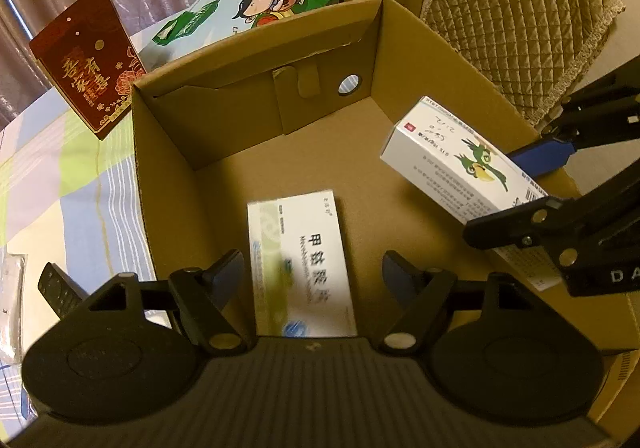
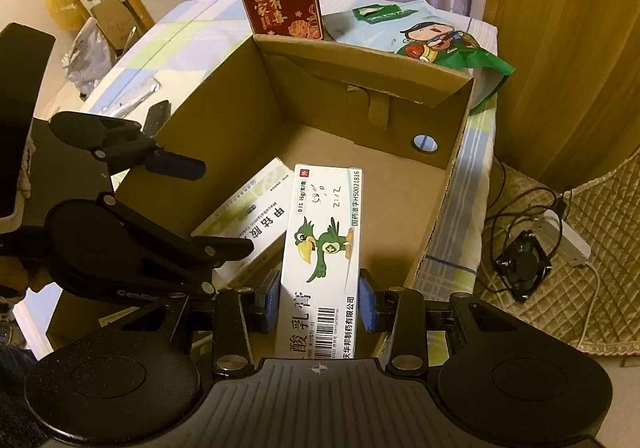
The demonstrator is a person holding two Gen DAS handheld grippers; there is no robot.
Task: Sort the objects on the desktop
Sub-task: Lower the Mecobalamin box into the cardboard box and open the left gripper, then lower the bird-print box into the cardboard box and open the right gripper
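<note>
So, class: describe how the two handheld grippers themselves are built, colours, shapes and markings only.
Both the left gripper and the right gripper are matte black, with a ribbed grey base, two rounded disc-shaped housings, angular linkage arms with silver pivot pins, and blue pads on the fingers. White lettering appears on the bodies, only partly legible. No cables or sleeves show.

Both tools are built of matte black plastic. On the left gripper (image 1: 313,272), blue pads (image 1: 226,275), silver pivot screws and a ribbed grey base are seen. The right gripper (image 2: 319,302) is made alike, and white lettering is seen on its side.
</note>
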